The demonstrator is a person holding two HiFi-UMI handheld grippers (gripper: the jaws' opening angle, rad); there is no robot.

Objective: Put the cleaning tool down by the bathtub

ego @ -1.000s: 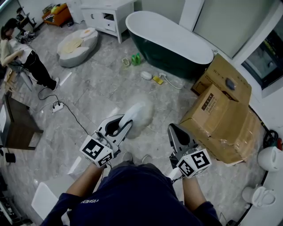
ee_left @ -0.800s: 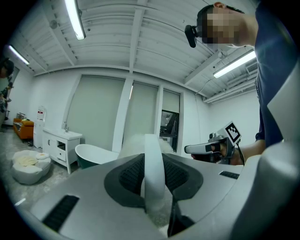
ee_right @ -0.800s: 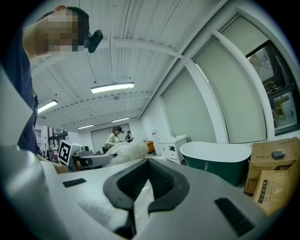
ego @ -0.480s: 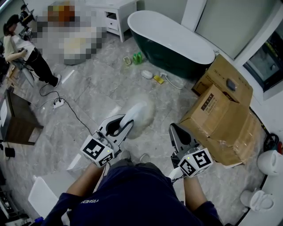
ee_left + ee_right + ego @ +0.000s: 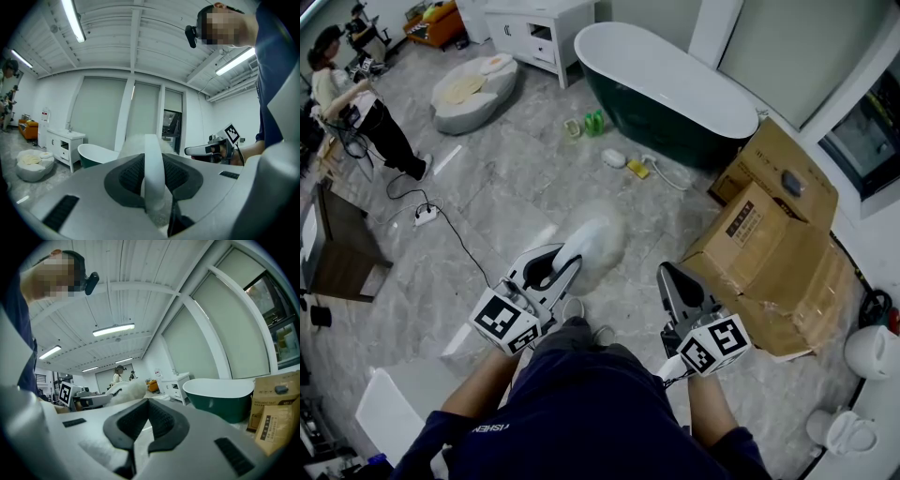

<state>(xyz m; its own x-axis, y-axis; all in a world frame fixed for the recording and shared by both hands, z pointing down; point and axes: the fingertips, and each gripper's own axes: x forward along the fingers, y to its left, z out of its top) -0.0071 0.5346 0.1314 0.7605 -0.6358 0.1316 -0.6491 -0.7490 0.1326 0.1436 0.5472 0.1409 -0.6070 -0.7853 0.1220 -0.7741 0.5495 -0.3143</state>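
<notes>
We hold the cleaning tool in the left gripper, whose jaws are clamped on its flat white handle; the left gripper view shows that handle standing upright between the dark ribbed pads, with the fluffy white head beyond the jaw tips. The tool hangs above the grey marbled floor, well apart from the bathtub (dark green outside, white inside), which stands farther ahead by the wall. Our right gripper is beside the left one at about the same height, its jaws drawn together with nothing between them. Small green bottles and a few other small items lie on the floor just beside the tub. Large cardboard boxes sit to the right, near the tub's end. A white cabinet stands left of the tub, and a person stands at the far left.
</notes>
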